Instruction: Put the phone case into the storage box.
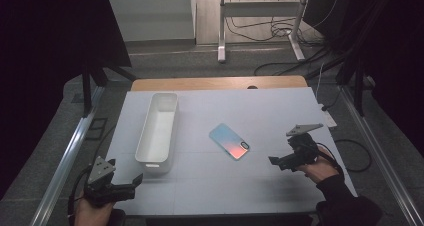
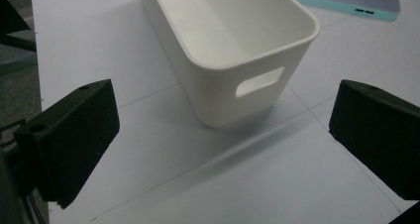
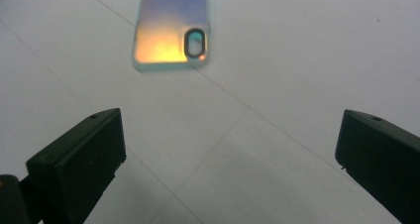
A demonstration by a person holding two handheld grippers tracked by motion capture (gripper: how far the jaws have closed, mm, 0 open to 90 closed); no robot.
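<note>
Tools (image 1: 131, 180) flank white table (image 1: 280, 106).

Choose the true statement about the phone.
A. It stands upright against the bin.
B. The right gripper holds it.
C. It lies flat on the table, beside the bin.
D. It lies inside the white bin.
C: the phone lies flat on the table, apart from the empty bin, and the right gripper is open, short of it.
</note>
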